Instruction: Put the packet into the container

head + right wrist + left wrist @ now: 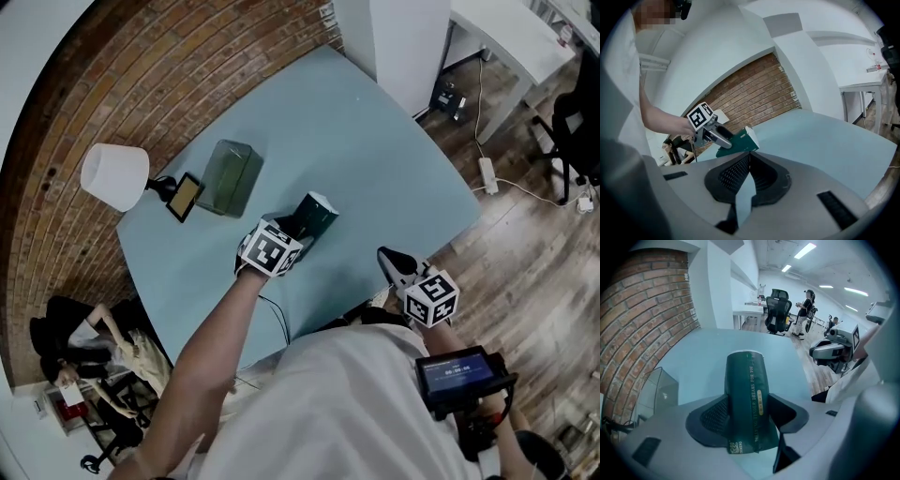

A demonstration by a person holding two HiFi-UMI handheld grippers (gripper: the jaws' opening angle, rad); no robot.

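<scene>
A dark green packet [317, 214] is lifted a little over the light blue table [375, 150], and my left gripper [302, 232] is shut on it. In the left gripper view the packet [745, 399] stands upright between both pads of that gripper [745, 417], which press on its sides. The clear, greenish container [228, 176] rests on the table to the left of the packet; the left gripper view catches it [655, 391] at its left edge. My right gripper [394, 262] hovers by the table's near edge, shut and empty [747, 161]. From there the packet [739, 143] shows ahead.
A white lamp [114, 176] and a small dark device [185, 197] stand beside the container at the table's left edge. A brick wall runs along the far left. A white desk [511, 37], a power strip [487, 173] with cables and an office chair [574, 122] lie to the right.
</scene>
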